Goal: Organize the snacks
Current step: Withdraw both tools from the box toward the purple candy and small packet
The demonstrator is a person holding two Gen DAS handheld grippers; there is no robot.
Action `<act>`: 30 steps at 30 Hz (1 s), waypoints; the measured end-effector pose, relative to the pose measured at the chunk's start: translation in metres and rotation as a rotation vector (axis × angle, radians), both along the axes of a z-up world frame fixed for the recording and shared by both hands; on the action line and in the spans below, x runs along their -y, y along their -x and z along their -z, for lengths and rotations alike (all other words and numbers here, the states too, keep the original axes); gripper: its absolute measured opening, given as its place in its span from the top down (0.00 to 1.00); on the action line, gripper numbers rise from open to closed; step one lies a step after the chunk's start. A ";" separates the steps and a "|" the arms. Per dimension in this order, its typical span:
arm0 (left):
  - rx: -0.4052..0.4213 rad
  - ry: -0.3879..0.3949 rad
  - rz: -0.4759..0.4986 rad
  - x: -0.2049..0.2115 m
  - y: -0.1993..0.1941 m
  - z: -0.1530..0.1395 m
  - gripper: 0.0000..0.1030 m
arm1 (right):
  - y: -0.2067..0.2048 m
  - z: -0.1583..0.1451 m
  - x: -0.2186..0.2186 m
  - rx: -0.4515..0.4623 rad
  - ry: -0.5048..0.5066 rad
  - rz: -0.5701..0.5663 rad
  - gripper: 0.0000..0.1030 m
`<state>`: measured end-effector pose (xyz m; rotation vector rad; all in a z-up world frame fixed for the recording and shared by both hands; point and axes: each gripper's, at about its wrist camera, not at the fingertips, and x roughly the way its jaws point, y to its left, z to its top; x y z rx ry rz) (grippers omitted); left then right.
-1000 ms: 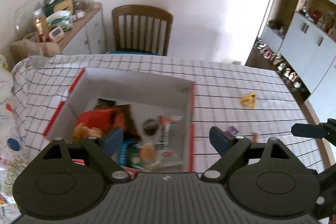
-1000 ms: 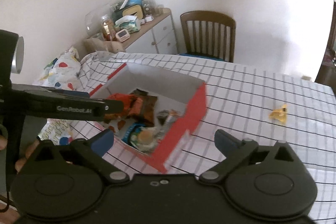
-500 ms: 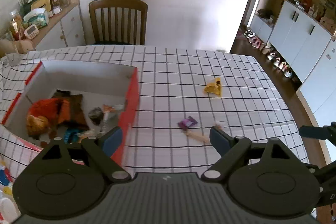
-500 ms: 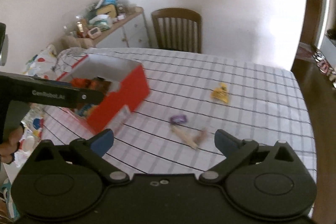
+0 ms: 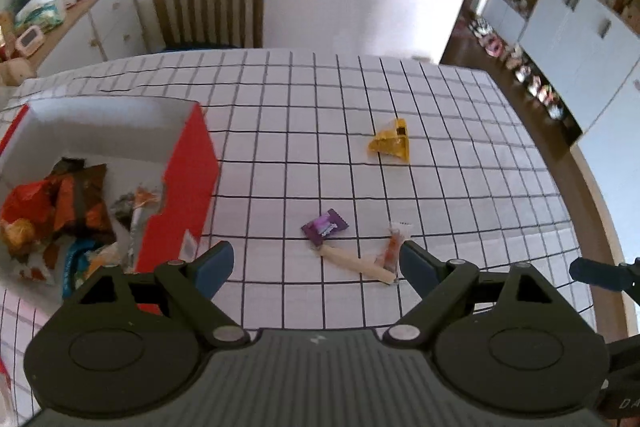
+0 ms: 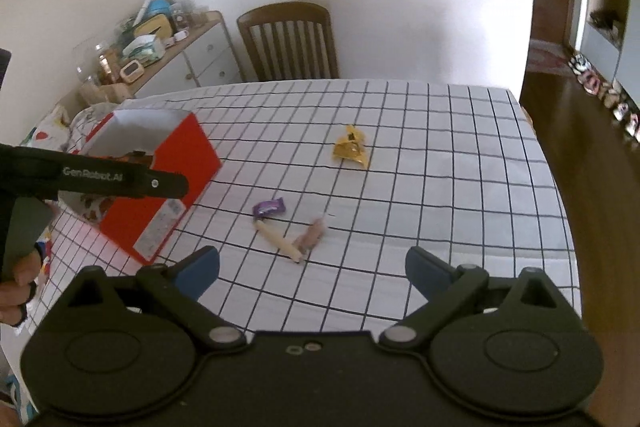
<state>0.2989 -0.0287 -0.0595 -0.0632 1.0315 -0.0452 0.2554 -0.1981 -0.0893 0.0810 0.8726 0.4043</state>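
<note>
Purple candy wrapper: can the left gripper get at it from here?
Probably yes. The purple candy wrapper lies in the open on the tablecloth, just ahead of the left gripper, whose jaws are open and empty.

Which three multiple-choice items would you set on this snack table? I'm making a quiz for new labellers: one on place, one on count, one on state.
1. Where is the purple wrapper lying?
A. in the red box
B. on the checked tablecloth
C. on the chair

2. How many snacks lie loose on the tablecloth?
A. two
B. four
C. six

3. How is the red box?
A. open-topped, holding snacks
B. shut with a lid
C. tipped over, empty

Key: 1 B, it rests on the grid cloth; 2 B, purple wrapper, yellow packet, pale stick, orange sachet; 3 A, packets show inside.
</note>
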 end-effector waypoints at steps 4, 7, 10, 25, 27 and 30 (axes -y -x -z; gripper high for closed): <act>-0.050 -0.033 0.065 0.005 -0.023 0.017 0.12 | -0.014 0.011 0.000 -0.030 -0.014 0.028 0.12; -0.063 -0.048 0.079 0.005 -0.038 0.029 0.12 | -0.023 0.021 -0.003 -0.051 -0.018 0.045 0.15; -0.089 -0.054 0.114 0.005 -0.053 0.041 0.12 | -0.033 0.031 -0.007 -0.067 -0.016 0.057 0.18; -0.166 -0.055 0.251 0.008 -0.096 0.085 0.21 | -0.078 0.079 -0.047 -0.154 -0.014 0.118 0.40; -0.184 -0.045 0.254 0.005 -0.099 0.090 0.28 | -0.083 0.083 -0.052 -0.161 -0.008 0.117 0.43; -0.199 -0.055 0.268 0.005 -0.100 0.097 0.34 | -0.089 0.089 -0.058 -0.170 0.002 0.117 0.48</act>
